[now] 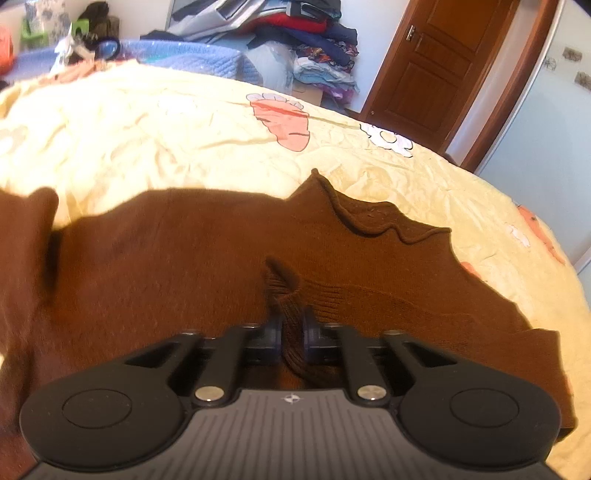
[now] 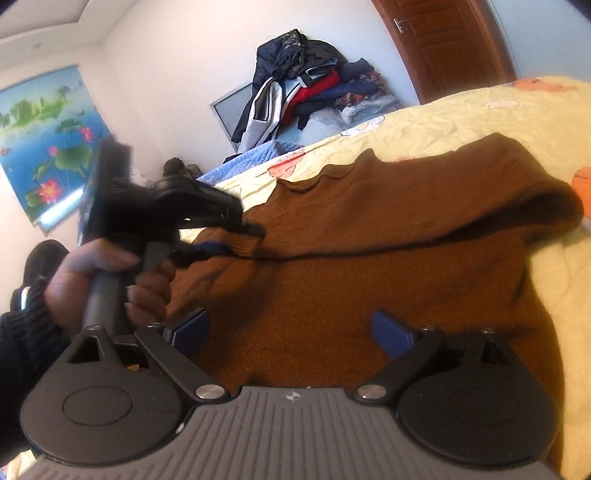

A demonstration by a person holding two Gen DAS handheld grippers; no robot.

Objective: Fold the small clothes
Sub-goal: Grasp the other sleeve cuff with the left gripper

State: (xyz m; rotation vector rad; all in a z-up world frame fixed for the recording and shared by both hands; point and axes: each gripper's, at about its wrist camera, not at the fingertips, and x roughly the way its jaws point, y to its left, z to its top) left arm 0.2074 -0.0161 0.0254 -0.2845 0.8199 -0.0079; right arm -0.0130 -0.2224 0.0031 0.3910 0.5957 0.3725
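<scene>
Bedroom: a brown sweater point(image 1: 166, 266) lay spread across the yellow bed point(image 1: 147, 125).

The sweater ran crosswise before both grippers, one part already folded over onto the body. The left gripper point(image 1: 293, 325), seen from the right wrist at the garment's left side, had its fingers point(image 1: 275, 328) clenched on a ribbed cuff. The right gripper point(image 2: 291, 332) hung above the body, fingers point(image 2: 391, 332) released wide and holding nothing.

Your sweater point(image 1: 177, 258) lies on the bedspread point(image 1: 147, 140); beyond the bedspread's far edge sits the clothes pile point(image 1: 295, 33), door point(image 1: 432, 62) right of it.
</scene>
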